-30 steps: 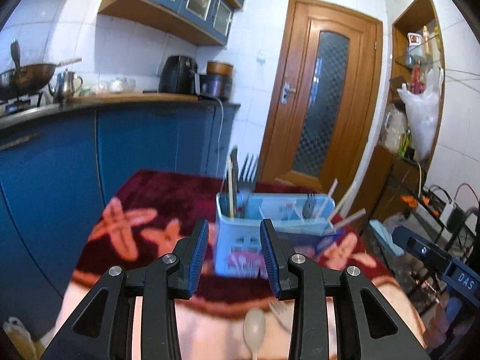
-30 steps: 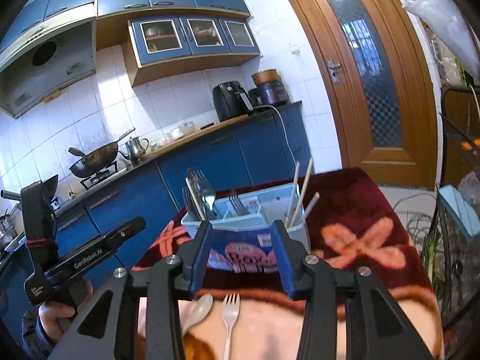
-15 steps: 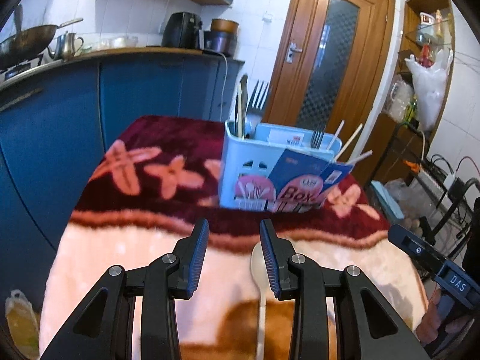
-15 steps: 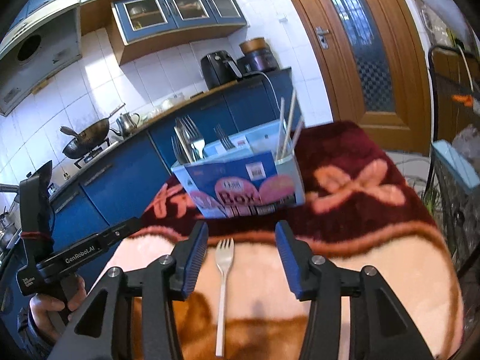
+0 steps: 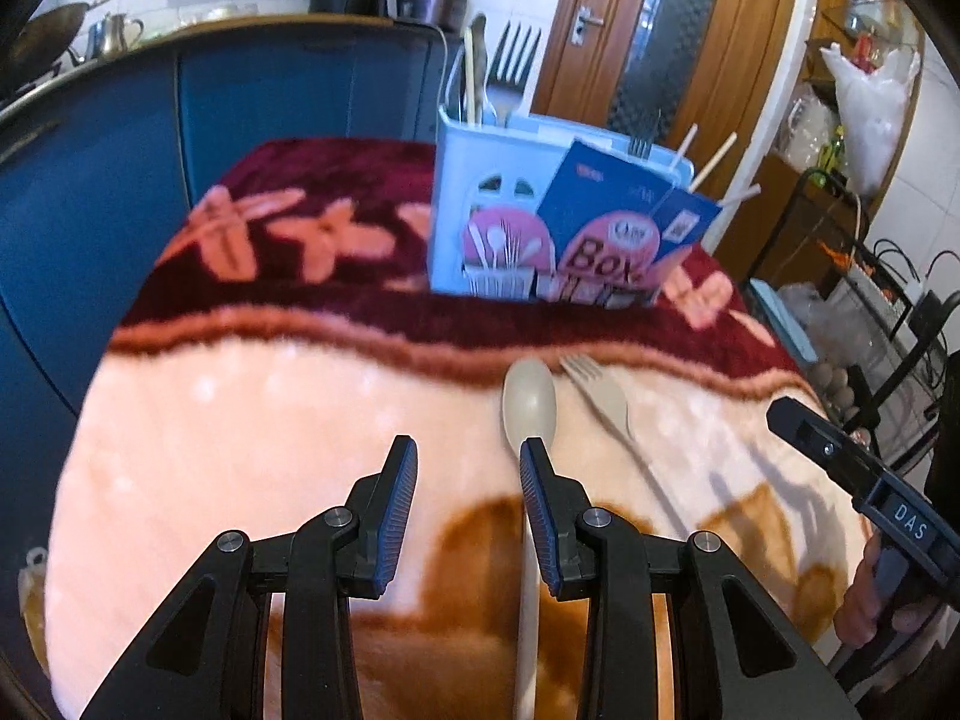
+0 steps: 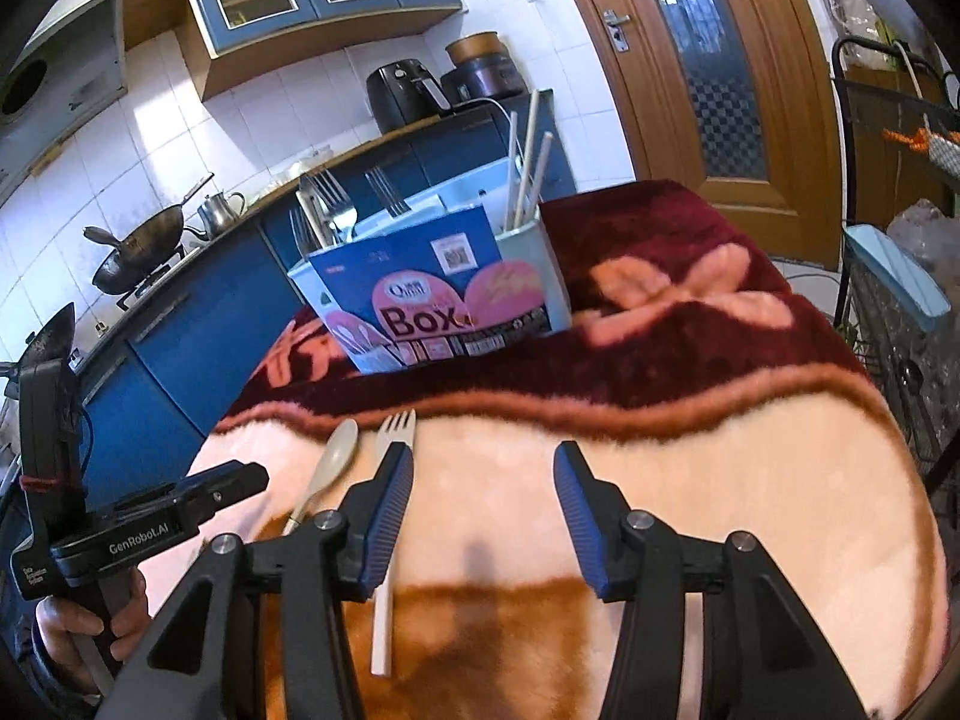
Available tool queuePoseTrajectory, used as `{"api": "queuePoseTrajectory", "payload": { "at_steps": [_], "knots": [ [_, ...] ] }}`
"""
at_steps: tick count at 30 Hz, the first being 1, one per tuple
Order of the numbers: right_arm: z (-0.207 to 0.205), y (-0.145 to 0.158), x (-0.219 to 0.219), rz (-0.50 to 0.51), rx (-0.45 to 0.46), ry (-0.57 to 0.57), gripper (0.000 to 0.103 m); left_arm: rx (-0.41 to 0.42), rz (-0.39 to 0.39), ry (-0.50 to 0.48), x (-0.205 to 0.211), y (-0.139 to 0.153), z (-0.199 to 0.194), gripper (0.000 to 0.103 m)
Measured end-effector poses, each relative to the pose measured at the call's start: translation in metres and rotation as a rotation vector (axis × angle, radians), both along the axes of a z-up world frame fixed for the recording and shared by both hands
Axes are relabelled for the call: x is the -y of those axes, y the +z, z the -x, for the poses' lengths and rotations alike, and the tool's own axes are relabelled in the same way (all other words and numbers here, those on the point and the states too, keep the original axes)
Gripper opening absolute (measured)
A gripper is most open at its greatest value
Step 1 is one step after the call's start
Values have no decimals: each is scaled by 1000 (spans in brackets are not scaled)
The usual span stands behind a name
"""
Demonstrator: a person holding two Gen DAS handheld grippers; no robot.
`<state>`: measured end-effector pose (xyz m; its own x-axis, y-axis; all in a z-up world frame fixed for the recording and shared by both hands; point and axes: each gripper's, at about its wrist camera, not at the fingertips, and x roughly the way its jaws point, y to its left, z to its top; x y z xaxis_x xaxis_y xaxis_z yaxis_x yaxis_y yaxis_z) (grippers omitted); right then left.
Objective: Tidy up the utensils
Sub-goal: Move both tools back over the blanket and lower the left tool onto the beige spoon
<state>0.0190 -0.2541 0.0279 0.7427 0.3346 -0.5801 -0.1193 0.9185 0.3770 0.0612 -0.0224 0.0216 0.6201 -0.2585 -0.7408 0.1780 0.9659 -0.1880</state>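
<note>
Left wrist view: the left tool (image 5: 468,468) hangs over the pale part of the blanket-covered worktop (image 5: 252,420), jaws parted with nothing between them. The beige spoon (image 5: 529,405) lies just ahead of its right-hand finger, the bowl poking out past the fingertip and the handle running back under that finger. Right beside the spoon, on the far side from the gap, lies the beige fork (image 5: 606,402), tines pointing away. Further ahead stands the light blue utensil box (image 5: 510,222) with metal forks and chopsticks upright in it. Off to the right, the right tool's body (image 5: 864,492) is in a hand.

Right wrist view: the right tool (image 6: 483,486) has just been opening its jaws, and nothing sits between them. The fork (image 6: 393,444) lies at its left-hand finger, handle passing beneath it. The spoon (image 6: 333,462) is just left of that. The box (image 6: 432,294) stands ahead, on the dark red band.
</note>
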Motion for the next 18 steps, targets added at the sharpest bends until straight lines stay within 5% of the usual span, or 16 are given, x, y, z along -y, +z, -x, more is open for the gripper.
{"api": "queuePoseTrajectory", "payload": {
  "at_steps": [18],
  "knots": [
    [1,-15,6,-16,-46,-9,53,-101,-66,-134,34,-17,-5,36]
  ]
}}
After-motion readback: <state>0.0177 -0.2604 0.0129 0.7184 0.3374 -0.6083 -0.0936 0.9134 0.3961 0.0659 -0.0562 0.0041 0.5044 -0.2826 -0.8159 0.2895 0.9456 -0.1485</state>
